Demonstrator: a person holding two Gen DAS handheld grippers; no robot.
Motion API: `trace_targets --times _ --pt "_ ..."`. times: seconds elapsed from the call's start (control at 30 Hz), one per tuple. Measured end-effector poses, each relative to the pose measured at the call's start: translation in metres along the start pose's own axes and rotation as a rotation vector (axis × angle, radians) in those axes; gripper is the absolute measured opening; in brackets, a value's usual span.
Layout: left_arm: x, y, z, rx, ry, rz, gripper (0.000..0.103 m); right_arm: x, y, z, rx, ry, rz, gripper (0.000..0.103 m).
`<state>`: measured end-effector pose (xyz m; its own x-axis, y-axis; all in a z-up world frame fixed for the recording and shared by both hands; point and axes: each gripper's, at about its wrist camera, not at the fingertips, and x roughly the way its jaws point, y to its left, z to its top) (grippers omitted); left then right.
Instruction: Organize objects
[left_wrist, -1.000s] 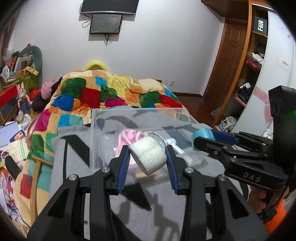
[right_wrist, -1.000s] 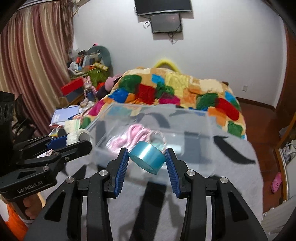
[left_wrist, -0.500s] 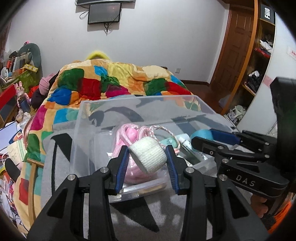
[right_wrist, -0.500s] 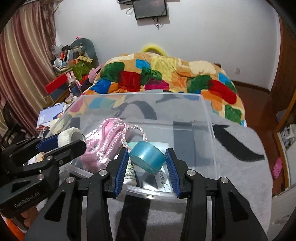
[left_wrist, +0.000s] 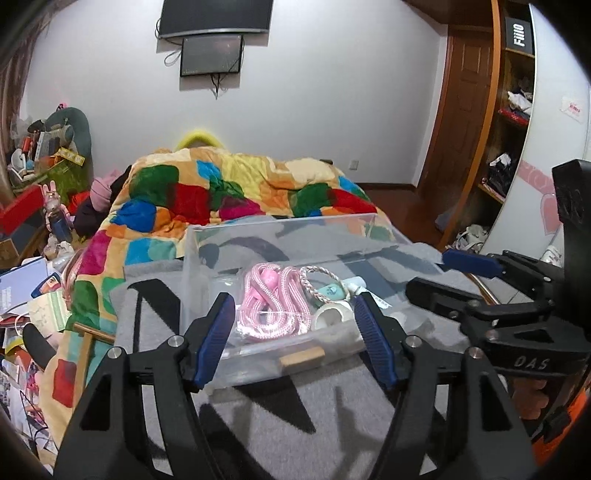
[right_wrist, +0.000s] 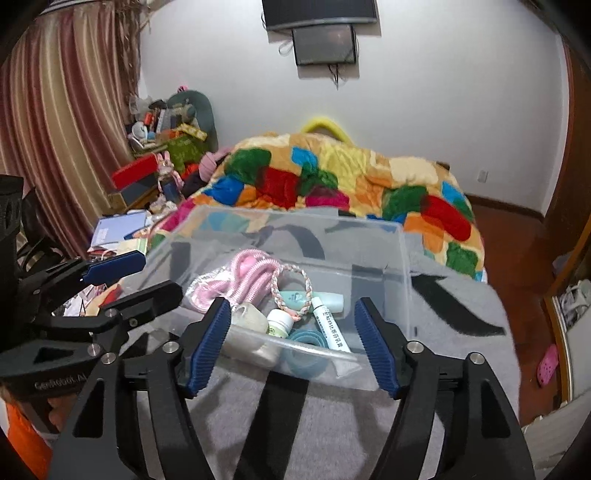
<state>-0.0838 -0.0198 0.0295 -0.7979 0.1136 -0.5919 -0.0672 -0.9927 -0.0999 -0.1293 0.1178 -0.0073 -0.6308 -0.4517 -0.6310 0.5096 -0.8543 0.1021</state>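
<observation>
Bandage roll and blue tape now lie inside the clear box, lower centre of both views, on the grey blanket. Left gripper and right gripper have just been opening; their fingers stand spread, empty. Pulling back low could catch the near wall and drag or tip the box on soft bedding.

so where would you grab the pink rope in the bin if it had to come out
Pinch the pink rope across its bundled middle, coming straight down from above: the clear bin walls block the sides, and the coils lie on top, loosely heaped.
</observation>
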Motion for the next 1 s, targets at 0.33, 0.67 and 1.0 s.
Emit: trace_targets --times 0.33,0.67,1.0 --pt "-0.026 -0.001 -0.023 -0.034 -0.070 0.014 0.097 -0.041 0.007 -0.026 -0.040 -0.098 -0.034 0.084" --pt "-0.025 -0.011 -0.045 -0.023 -0.047 0.015 0.097 -0.028 0.003 -0.049 -0.007 -0.057 -0.019 0.085" --pt "-0.022 -0.013 -0.048 -0.026 -0.037 0.010 0.097 -0.028 -0.006 -0.054 0.022 -0.054 -0.008 0.085"
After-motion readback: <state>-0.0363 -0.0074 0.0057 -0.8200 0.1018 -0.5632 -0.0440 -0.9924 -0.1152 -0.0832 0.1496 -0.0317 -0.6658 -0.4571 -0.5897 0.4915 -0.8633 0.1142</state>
